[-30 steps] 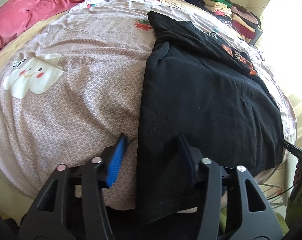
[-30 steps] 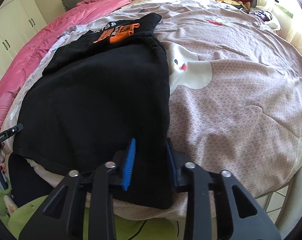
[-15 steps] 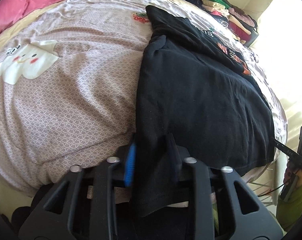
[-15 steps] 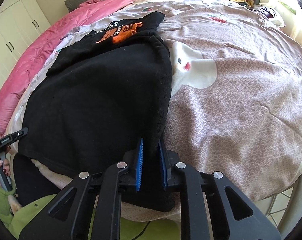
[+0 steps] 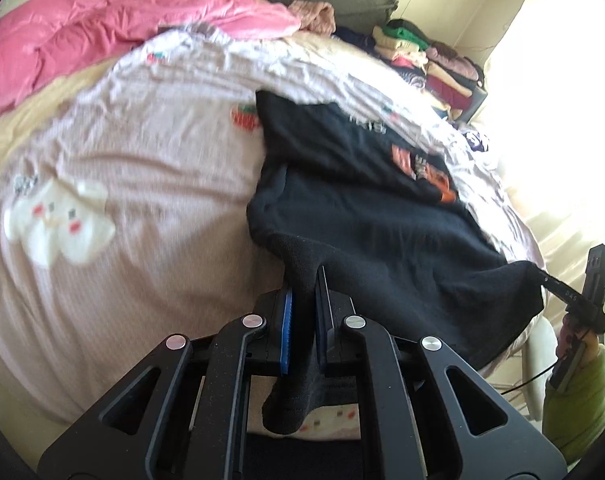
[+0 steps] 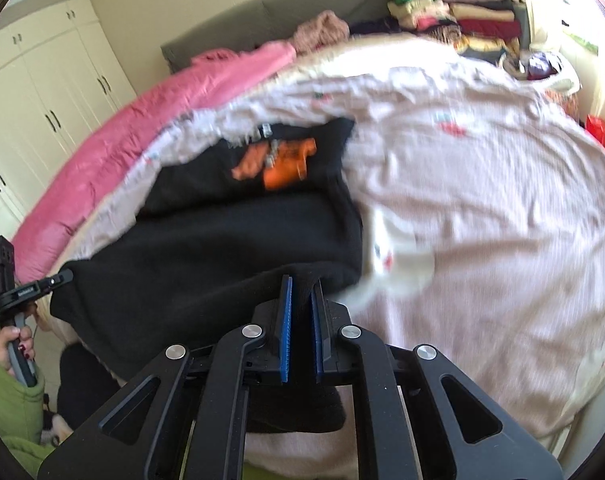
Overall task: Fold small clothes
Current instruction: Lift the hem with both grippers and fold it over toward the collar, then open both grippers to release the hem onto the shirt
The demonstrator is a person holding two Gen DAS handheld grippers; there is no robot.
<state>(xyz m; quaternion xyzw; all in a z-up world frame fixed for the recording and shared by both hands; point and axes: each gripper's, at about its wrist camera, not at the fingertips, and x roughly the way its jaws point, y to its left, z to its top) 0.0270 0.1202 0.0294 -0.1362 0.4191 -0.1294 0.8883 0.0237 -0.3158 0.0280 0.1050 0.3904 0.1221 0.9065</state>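
The left gripper (image 5: 304, 296) has its jaws clamped on one near corner of the black shirt (image 5: 366, 224), a tail of cloth hanging below the blue pads, while the right gripper (image 6: 301, 300), whose jaws have just been closing, pinches the other near corner. Between the two grips the hem is raised off the patterned bedsheet (image 6: 482, 200), and the rest of the shirt lies flat on the bed with its orange print (image 6: 278, 160) at the far end. Beyond lie a pink quilt (image 5: 102, 36) and a stack of folded clothes (image 6: 462, 12).
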